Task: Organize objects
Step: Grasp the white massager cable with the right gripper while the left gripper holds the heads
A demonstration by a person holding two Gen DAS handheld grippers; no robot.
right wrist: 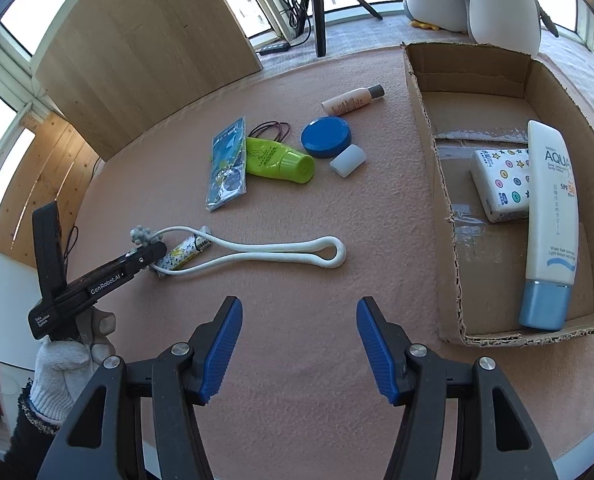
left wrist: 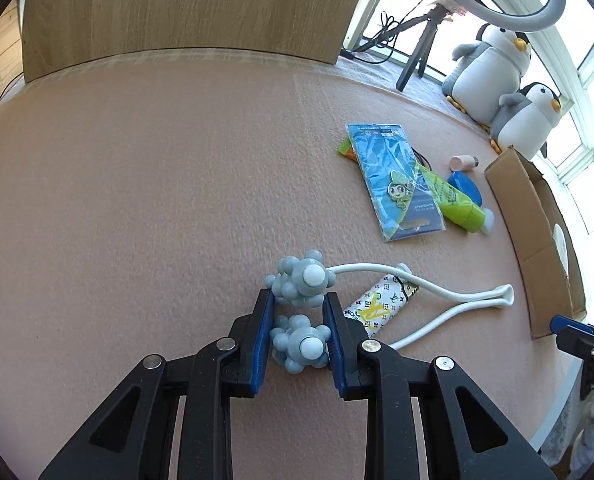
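Left tool point(left wrist: 299, 312) clamps massager point(left wrist: 301, 284) on pink felt table point(left wrist: 137, 200); windows behind.

Left tongs point(left wrist: 299, 312) low and narrowed, gloved hand point(right wrist: 63, 364) gripping handle, right tongs point(right wrist: 299, 340) spread wide

A pinkish felt cover lies over the desk point(left wrist: 157, 184), filling most of both views. At the top of the frame a light wooden board point(left wrist: 185, 8) stands upright along the desk's far edge. To the upper right, bright daylight pours through white-framed windows point(left wrist: 593, 92). Two plush penguins point(left wrist: 493, 68) sit on the sill before them, beside a black tripod point(left wrist: 417, 52) with cables and a white ring light point(left wrist: 553, 4). In the right wrist view, wood panelling point(right wrist: 45, 184) shows at the left, under another window.
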